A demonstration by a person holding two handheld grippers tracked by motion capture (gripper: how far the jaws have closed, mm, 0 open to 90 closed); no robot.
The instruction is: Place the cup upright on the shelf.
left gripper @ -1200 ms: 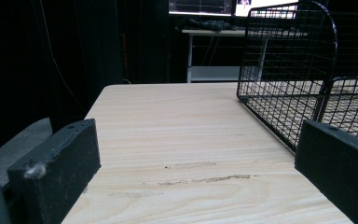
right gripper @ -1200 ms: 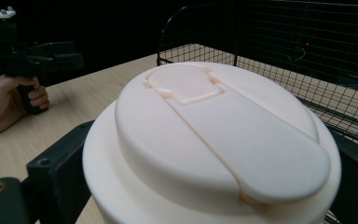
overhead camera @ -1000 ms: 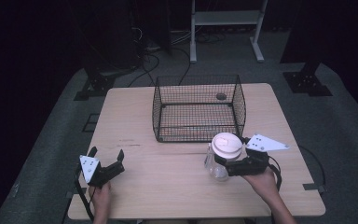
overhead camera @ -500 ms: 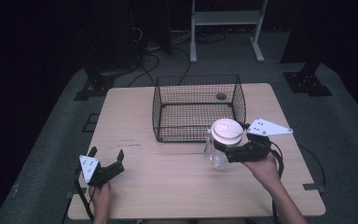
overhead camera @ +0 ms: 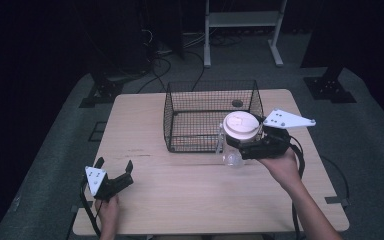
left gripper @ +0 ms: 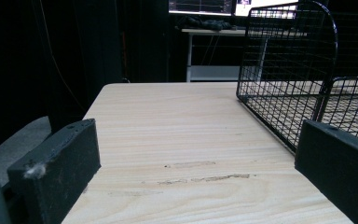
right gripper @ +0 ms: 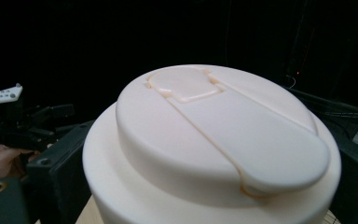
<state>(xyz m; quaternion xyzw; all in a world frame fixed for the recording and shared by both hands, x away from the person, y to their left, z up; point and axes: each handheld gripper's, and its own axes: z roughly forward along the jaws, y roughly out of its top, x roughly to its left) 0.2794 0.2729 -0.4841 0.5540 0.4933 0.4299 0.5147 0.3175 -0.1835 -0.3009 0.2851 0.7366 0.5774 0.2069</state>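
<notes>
Jar (overhead camera: 236, 141) gripped in raised right tongs (overhead camera: 235, 144).

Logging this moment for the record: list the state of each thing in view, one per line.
Jar: lidded, lifted off the table, at the basket's front right corner.
White lid: closed on the jar.
Wire basket: upright, open-topped, nothing in it.
Right hand-held gripper: shut on jar.
Left hand-held gripper: open, holding nothing.

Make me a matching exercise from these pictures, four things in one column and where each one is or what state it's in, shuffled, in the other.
1. clear jar with white lid
2. wire basket
3. left gripper
4. right gripper

A. open, low near the table's front left corner
B. shut on the jar
C. held by the basket's front right corner
D. standing on the table, far side

Pairs: 1-C, 2-D, 3-A, 4-B
</notes>
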